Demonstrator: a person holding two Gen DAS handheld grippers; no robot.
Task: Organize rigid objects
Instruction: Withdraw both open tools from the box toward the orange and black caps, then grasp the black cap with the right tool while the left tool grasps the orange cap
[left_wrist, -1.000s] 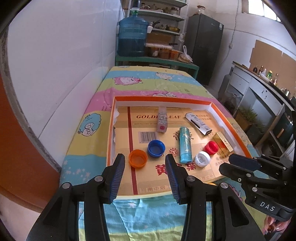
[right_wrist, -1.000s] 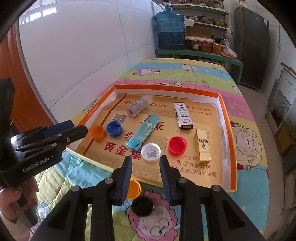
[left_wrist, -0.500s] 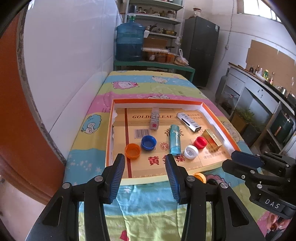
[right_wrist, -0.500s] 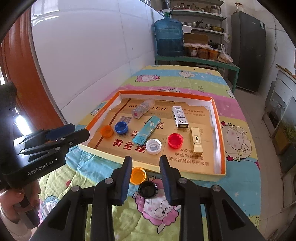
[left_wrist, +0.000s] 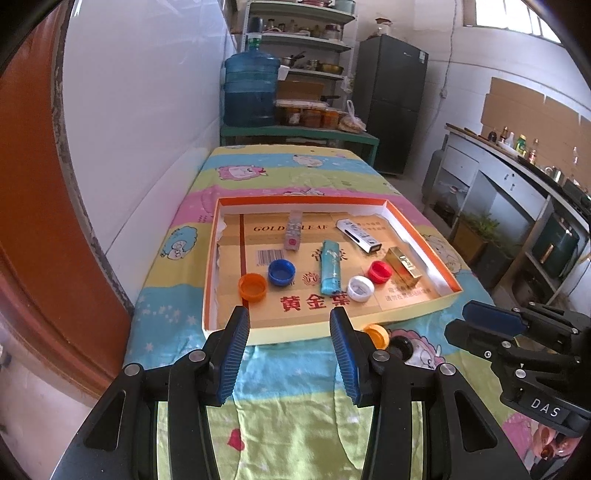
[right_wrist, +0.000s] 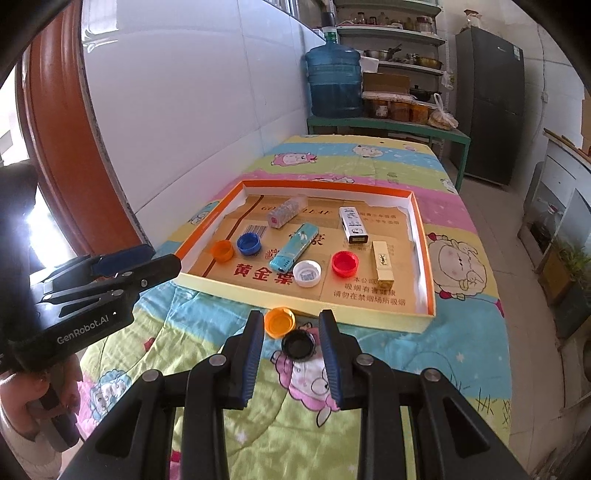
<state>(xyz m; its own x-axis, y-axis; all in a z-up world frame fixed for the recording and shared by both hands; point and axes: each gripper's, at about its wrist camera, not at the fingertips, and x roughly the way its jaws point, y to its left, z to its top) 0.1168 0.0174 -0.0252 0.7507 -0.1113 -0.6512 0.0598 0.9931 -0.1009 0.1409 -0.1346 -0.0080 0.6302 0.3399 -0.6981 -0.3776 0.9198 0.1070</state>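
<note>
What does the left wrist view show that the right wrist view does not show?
Only the left wrist view shows the counter with bottles along the right wall and the right gripper from the side. Only the right wrist view shows the black cap in full, and the left gripper from the side. Both share the tray with its caps and boxes, the orange cap outside it, and the water jug.
</note>
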